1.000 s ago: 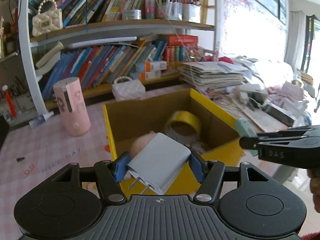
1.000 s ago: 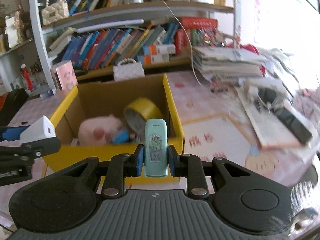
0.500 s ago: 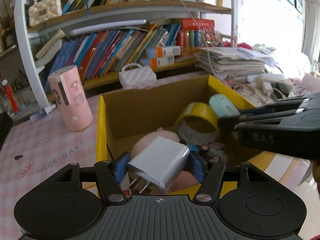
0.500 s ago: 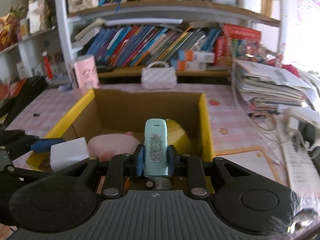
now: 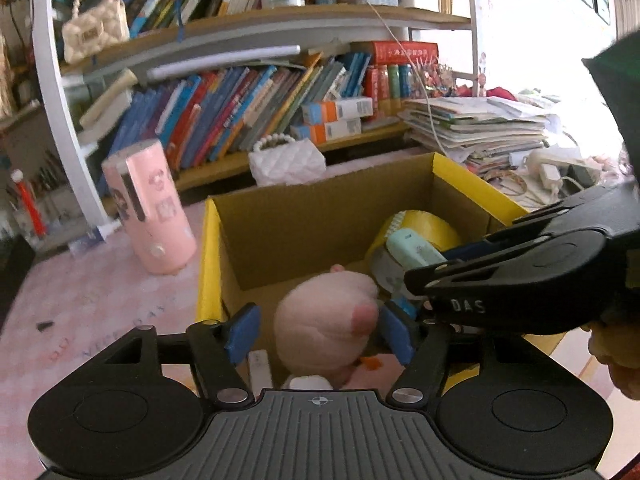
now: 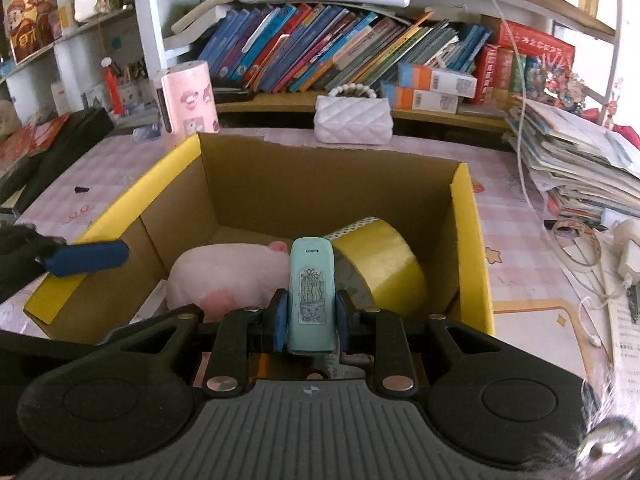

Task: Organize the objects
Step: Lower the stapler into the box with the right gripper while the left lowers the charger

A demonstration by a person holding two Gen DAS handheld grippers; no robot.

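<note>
A yellow-rimmed cardboard box [image 5: 208, 264] [image 6: 466, 240] holds a pink plush toy [image 5: 324, 328] [image 6: 224, 276] and a yellow tape roll [image 5: 424, 232] [image 6: 380, 264]. My left gripper [image 5: 320, 328] hangs over the box's near left corner with its jaws opening and nothing pressed between the blue pads. A white charger [image 5: 259, 364] lies low in the box beneath them. My right gripper [image 6: 310, 316] is shut on a mint-green device [image 6: 310, 296] [image 5: 412, 248] with a cactus sticker, held above the box's inside. The left gripper's blue finger [image 6: 86, 258] shows at the box's left wall.
A pink cylinder [image 5: 150, 208] [image 6: 188, 98] stands left of the box and a white quilted purse [image 5: 286, 160] [image 6: 352, 120] behind it. Bookshelves [image 6: 320, 52] rise at the back. A stack of papers [image 6: 580, 160] and cables [image 6: 576, 248] crowd the right side.
The left jaws have spread and the white charger has dropped out of them into the box. The right gripper has moved left over the box with the mint device.
</note>
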